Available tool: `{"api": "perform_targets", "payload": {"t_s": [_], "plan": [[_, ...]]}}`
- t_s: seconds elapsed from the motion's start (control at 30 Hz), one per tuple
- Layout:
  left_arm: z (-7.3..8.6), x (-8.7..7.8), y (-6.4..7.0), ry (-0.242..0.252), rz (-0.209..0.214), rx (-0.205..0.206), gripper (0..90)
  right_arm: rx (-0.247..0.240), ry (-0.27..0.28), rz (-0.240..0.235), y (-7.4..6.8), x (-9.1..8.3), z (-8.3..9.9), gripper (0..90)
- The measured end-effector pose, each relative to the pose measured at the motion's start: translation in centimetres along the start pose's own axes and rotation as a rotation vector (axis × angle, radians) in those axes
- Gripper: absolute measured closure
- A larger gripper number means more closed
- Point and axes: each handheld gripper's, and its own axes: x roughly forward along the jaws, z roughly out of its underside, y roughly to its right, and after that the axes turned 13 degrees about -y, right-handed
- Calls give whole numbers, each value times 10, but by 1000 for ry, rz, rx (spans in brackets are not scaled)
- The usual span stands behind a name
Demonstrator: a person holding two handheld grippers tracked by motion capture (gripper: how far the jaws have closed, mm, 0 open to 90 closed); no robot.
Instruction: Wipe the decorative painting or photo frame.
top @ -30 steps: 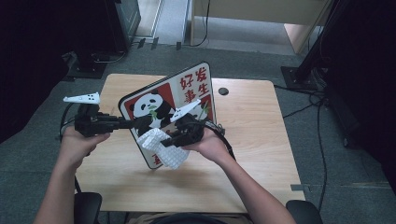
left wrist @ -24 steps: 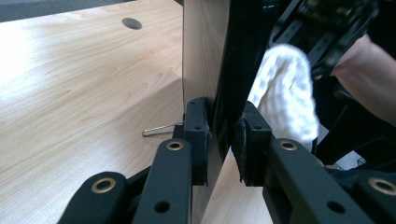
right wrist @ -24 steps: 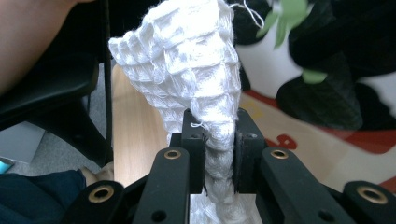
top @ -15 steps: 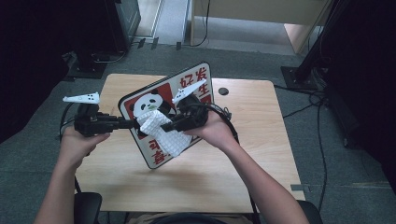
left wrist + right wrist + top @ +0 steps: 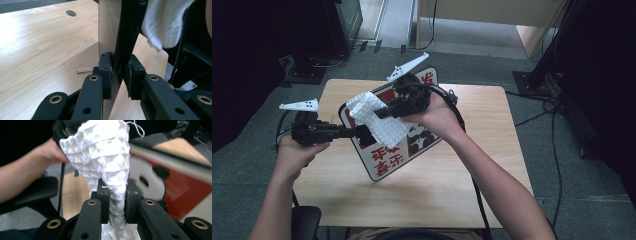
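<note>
Two grippers at work: the left gripper [image 5: 354,131] clamps the panda board [image 5: 412,145] upright, while the right gripper [image 5: 379,114], pinching the white cloth [image 5: 379,120], has swept higher across its face, wiping underway.

**Cloth, board and wood**

The white cloth [image 5: 105,157] at the frame's centre is a rough waffle weave with loose threads. The panda board [image 5: 412,145] looks smooth, printed and slightly glossy. The table [image 5: 37,50] is pale, matt wood grain. The black jaws look like matt plastic.
</note>
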Motion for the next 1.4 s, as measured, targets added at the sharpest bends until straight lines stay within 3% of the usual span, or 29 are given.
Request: {"api": "perform_targets", "payload": {"t_s": [0.33,0.37,0.43,0.67,1.03,1.4], "plan": [[0,0,0,1,0,5,774,-22,12,62,-1,-16,-46,786],[0,0,0,2,1,5,774,-19,13,94,1,-18,-56,785],[0,0,-1,2,0,8,774,-14,11,119,2,-17,-65,785],[0,0,-1,6,-7,13,776,-2,-12,129,5,-3,-85,783],[1,0,-1,4,-9,20,777,11,-67,132,5,33,-95,781],[1,0,0,5,-6,20,778,18,-46,122,10,38,-86,783]]}}
